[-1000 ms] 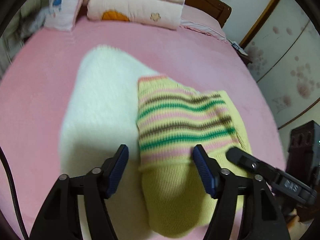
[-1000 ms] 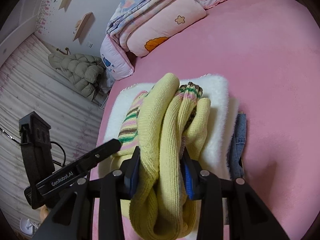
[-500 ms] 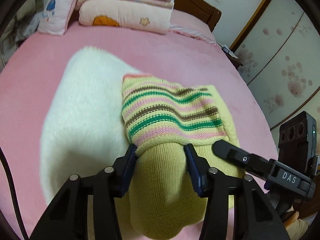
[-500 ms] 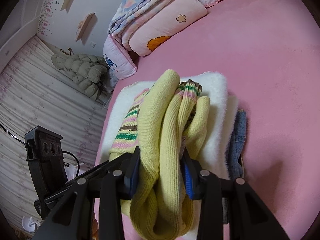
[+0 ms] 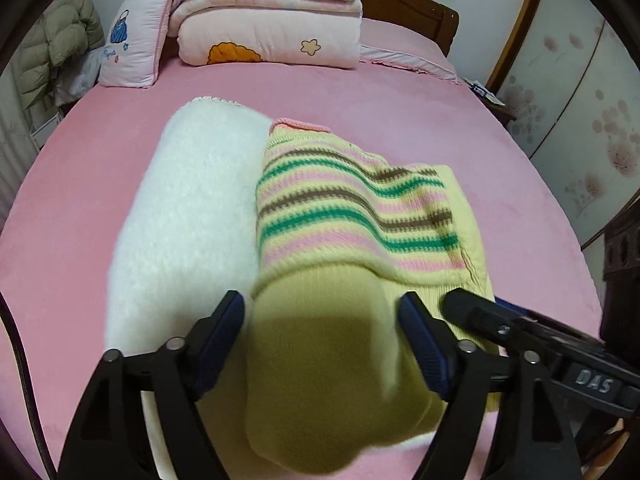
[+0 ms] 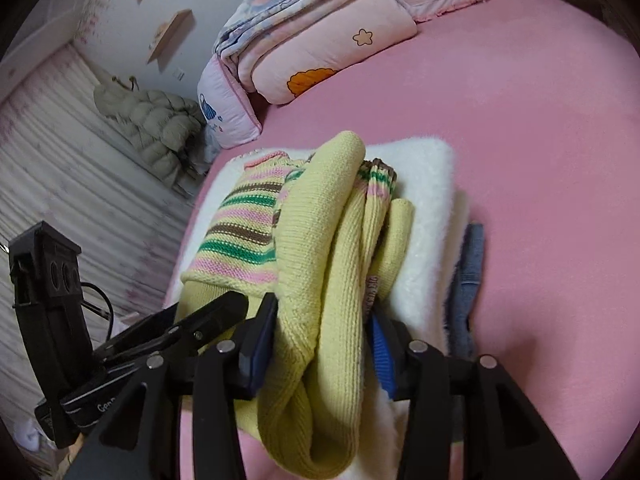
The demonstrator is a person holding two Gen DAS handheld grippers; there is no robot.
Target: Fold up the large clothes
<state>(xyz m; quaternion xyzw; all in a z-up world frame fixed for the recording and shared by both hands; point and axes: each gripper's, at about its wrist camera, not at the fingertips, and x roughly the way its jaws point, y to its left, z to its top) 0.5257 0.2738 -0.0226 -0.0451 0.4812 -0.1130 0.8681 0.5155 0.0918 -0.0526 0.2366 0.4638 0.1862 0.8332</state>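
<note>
A folded yellow knit sweater (image 5: 352, 208) with green, pink and brown stripes lies on a folded white fluffy garment (image 5: 192, 208) on the pink bed (image 5: 400, 100). My left gripper (image 5: 322, 336) straddles the sweater's plain yellow end; its jaws are opening and the pads stand off the knit. From the side, my right gripper (image 6: 320, 344) has the sweater's (image 6: 320, 220) thick folded edge between its pads; its jaws are opening too and the knit still fills the gap. Under the white garment (image 6: 424, 200) a strip of blue denim (image 6: 464, 280) shows. Each gripper appears in the other's view, the right gripper (image 5: 520, 328) and the left gripper (image 6: 180, 328).
Folded quilts (image 5: 272, 28) and a pink pillow (image 5: 132, 48) sit at the head of the bed against a wooden headboard (image 5: 404, 12). A green puffer jacket (image 6: 156, 124) hangs at the left wall. Wardrobe doors (image 5: 580, 100) stand to the right. Bare pink bedding surrounds the stack.
The left gripper moved in over the sweater's yellow end, closed on it half a second ago, and has now opened wide. The right gripper's pads have spread slightly around the folded edge.
</note>
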